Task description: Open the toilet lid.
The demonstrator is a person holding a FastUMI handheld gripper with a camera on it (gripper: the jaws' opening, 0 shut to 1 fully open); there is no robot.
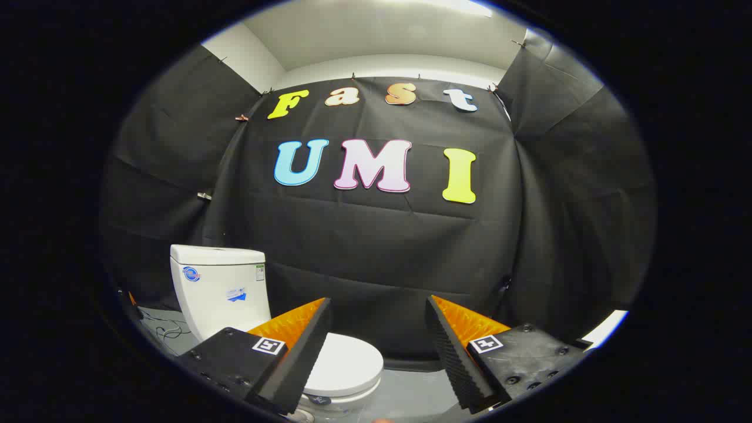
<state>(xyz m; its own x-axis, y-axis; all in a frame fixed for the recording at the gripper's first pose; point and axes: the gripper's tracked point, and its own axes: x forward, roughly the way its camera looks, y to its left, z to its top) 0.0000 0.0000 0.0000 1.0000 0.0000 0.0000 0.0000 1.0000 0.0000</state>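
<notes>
Black-draped booth, claw (379,317) spread open and empty, closed toilet lid (346,364) beyond left finger

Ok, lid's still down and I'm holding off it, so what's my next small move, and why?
Probably ease the hand-held gripper down and left toward the front edge of the closed toilet lid. Its fingers are open, touch nothing, and the lid lies flat beyond the left finger.

The toilet (282,329) stands on the floor (411,393), ahead and to the left. Its tank (218,288) is behind the lid (346,364) (which lies flat, down on the bowl). The gripper (379,346) has its fingers (299,346) spread apart, and the left one covers part of the lid
</notes>
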